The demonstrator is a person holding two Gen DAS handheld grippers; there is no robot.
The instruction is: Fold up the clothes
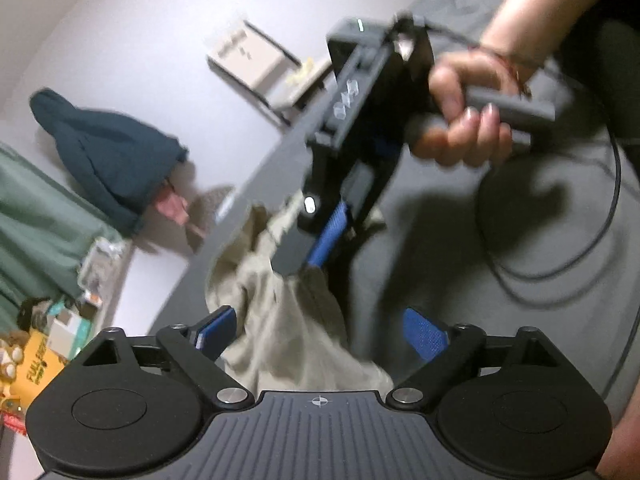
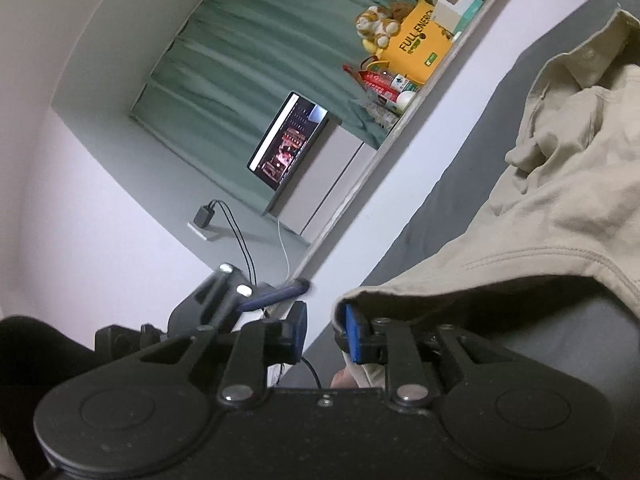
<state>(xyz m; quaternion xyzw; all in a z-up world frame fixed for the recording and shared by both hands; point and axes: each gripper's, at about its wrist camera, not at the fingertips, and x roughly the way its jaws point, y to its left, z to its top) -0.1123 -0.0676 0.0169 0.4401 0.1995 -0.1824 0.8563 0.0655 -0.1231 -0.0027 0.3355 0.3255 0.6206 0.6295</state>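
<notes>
Left gripper (image 1: 320, 330) hangs with its blue-padded fingers (image 1: 425, 338) spread wide, and nothing sits between them; the beige garment (image 1: 288, 320) drapes down through the gap without being pinched. Over to the right gripper (image 1: 316, 256), seen from the left wrist camera: it points down into the top of the cloth, a hand (image 1: 464, 120) wrapped round its grey handle, a black cable (image 1: 560, 272) looping away over the grey bed surface (image 1: 460, 248). This view is blurred, so the grip itself is hard to read there.

From the right wrist camera the story is clearer. The right gripper's (image 2: 324, 334) jaws stand partly apart, with a clear gap between the two pads. The hem of the beige garment (image 2: 560, 208) is draped over the blue pad on the right-hand side, touching it, but the opposite pad stands off from the cloth, so nothing is clamped. The rest of the garment lies rumpled, with seams and a folded sleeve showing, on the grey bed surface (image 2: 440, 200).

Beyond the bed edge, a dark teal garment (image 1: 108, 160) hangs against the pale wall. In the right wrist view a lit screen (image 2: 288, 140) stands before a green curtain (image 2: 260, 40), with a yellow bag (image 2: 420, 40) and a plush toy (image 2: 376, 24) on the ledge.
</notes>
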